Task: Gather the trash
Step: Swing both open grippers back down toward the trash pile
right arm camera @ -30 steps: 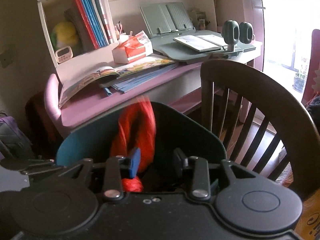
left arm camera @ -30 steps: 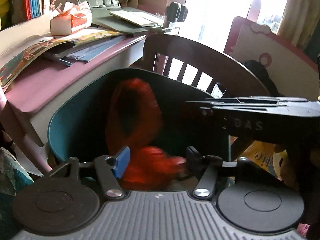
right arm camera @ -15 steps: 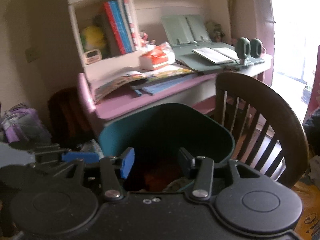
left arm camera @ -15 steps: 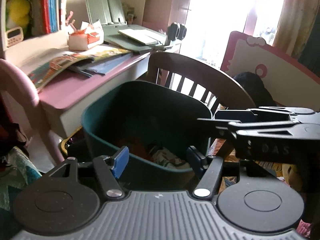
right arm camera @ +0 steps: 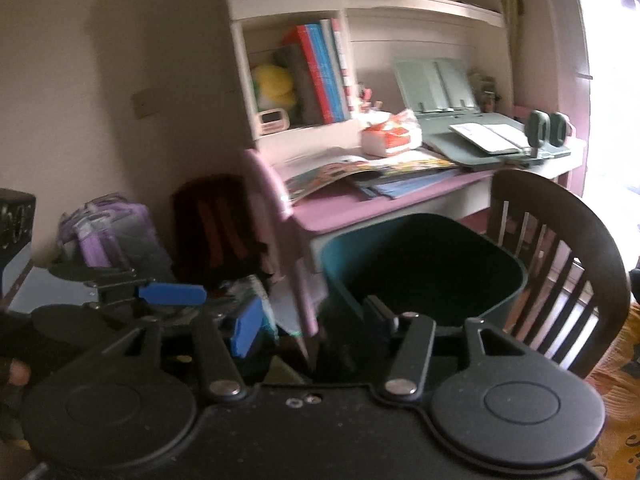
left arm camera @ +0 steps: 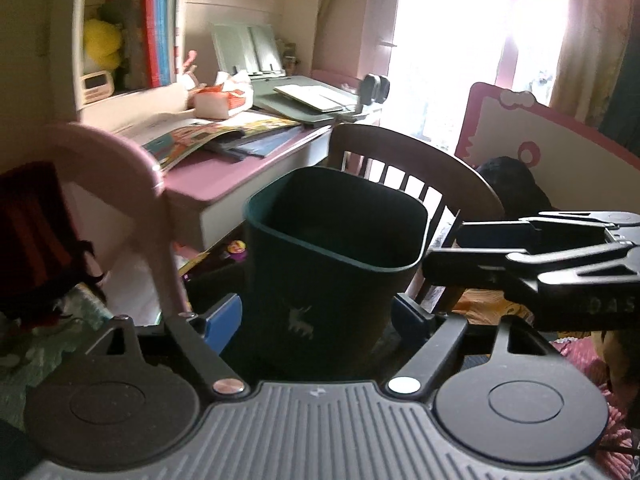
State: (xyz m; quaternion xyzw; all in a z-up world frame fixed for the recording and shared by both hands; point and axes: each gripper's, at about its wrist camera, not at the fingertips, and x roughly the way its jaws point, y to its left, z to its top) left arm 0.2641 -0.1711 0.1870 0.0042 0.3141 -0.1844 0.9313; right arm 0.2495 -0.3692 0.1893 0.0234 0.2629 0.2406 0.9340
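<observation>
— Left wrist view first: where do we see the bin [left arm camera: 332,264]?

— We see it dead ahead of our left gripper [left arm camera: 316,318], upright on the floor, dark teal with a small pale deer on its near wall. Its inside is too dark for us to tell what lies in it.

— And our jaws?

— Our left jaws have just been opening; they stand wide with nothing between them, and the bin sits beyond the tips, not touched. Our right gripper [left arm camera: 532,256] shows at the right edge of this view, beside the bin's rim and apart from it.

— From the right wrist?

— The bin [right arm camera: 424,268] is ahead and a little to the right of our right gripper [right arm camera: 310,322]. Those jaws have also just been opening and are released, empty. Our left gripper [right arm camera: 172,294] appears at the left, low, also spread.

— Around the bin?

— We see a dark chair [left arm camera: 432,176] just behind it, and the pink desk [left arm camera: 224,176] to its left, strewn with open books [left arm camera: 216,138] and a tissue pack [left arm camera: 224,98]. A shelf [right arm camera: 304,76] above holds upright books and a yellow toy [right arm camera: 274,86].
</observation>
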